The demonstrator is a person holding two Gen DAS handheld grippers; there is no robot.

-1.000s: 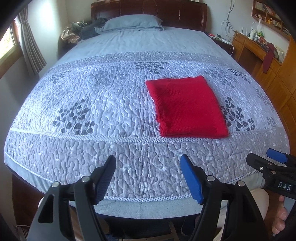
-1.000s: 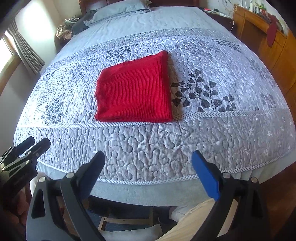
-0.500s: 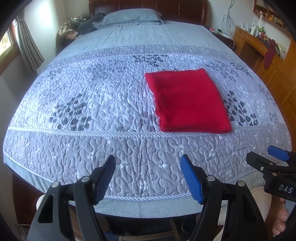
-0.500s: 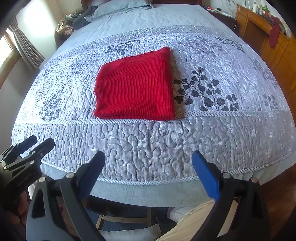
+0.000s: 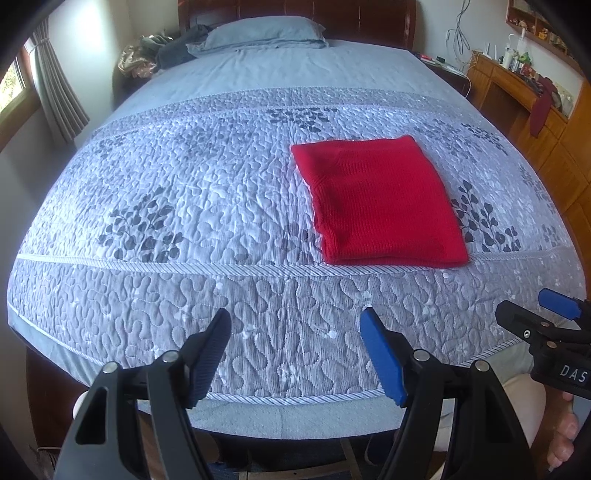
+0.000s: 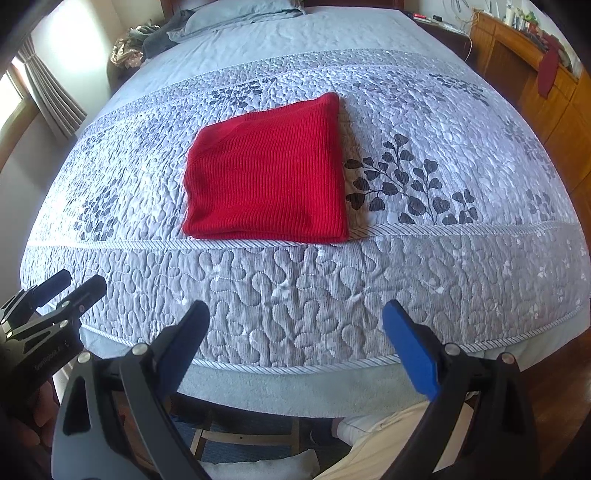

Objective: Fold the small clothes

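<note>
I saw the red knit garment (image 5: 384, 206) folded into a neat ribbed rectangle, lying flat on the quilted bedspread (image 5: 184, 221) near the foot of the bed, just above a corded seam. My left tongs (image 5: 295, 350) hung apart and empty over the bed's edge, and so did my right tongs (image 6: 295, 347). Only the left view showed the pillow (image 5: 262, 33) whole against the dark headboard (image 5: 295, 14). A curtained window (image 5: 22, 85) stood left, wooden cabinets (image 5: 546, 147) right.
</note>
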